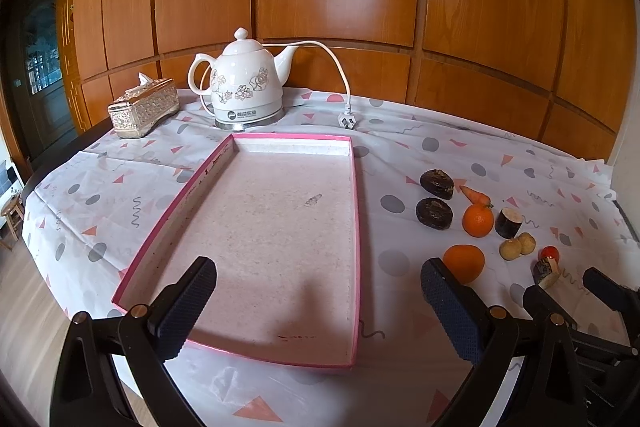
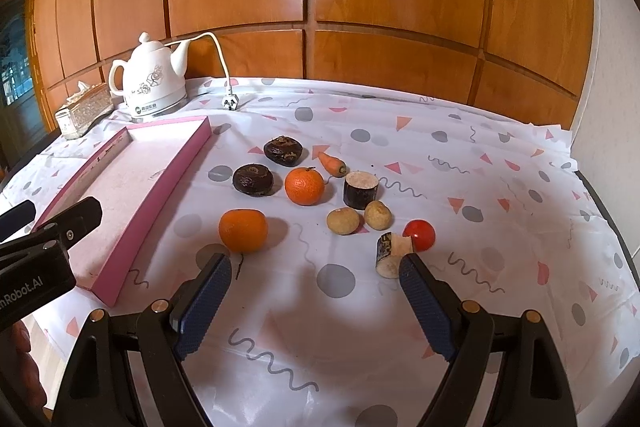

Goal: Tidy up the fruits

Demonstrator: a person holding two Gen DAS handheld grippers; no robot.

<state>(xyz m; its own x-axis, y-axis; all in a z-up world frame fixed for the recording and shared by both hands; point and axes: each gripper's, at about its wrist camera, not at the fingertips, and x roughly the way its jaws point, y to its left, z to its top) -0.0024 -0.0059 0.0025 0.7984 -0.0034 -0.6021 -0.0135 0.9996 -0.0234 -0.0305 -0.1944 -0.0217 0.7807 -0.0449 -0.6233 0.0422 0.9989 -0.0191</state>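
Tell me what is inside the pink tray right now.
Nothing: the pink tray holds no fruit, only a stained, speckled liner. The left gripper's fingers cover a bit of its near corner; both oranges sit outside.

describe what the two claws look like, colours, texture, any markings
Both match: the left claw and right claw have black angular frames with brass-coloured rivets and dark blue pads with a fine knurled texture. The left one's body carries white lettering, partly cut off.

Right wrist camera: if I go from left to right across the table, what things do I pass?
tissue box → white kettle → pink tray → near orange → far orange → cut dark cane piece → red tomato
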